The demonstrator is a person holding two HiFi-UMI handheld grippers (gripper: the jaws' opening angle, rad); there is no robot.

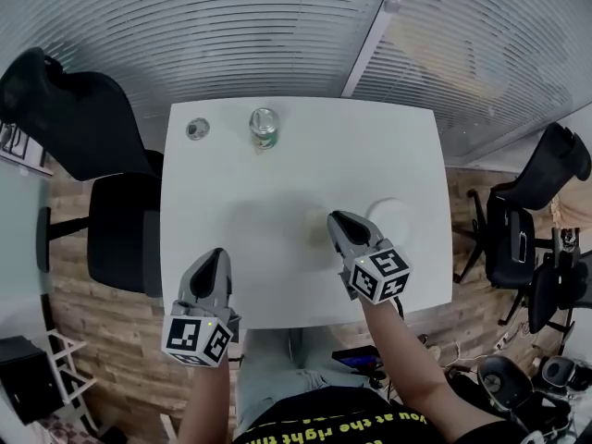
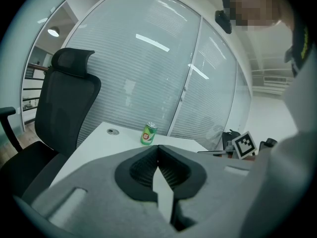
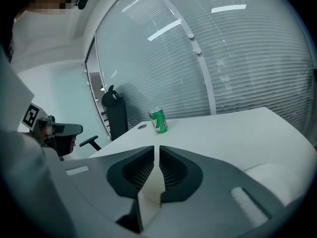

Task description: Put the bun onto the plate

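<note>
can (image 1: 264, 128): on the bench (image 1: 231, 192), at 12 o'clock by its far edge
grommet (image 1: 197, 129): in the bench, near the can at its 9 o'clock
plate (image 1: 390, 215): on the bench at 4 o'clock, well apart from the can
chairs: first chair (image 1: 92, 137) at the bench's 9 o'clock; second chair (image 1: 532, 202) at its 3 o'clock

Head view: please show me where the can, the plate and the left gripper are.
can (image 1: 264, 126), head view, its top.
plate (image 1: 396, 213), head view, its bare surface.
left gripper (image 1: 218, 252), head view, between its fingertips.
</note>
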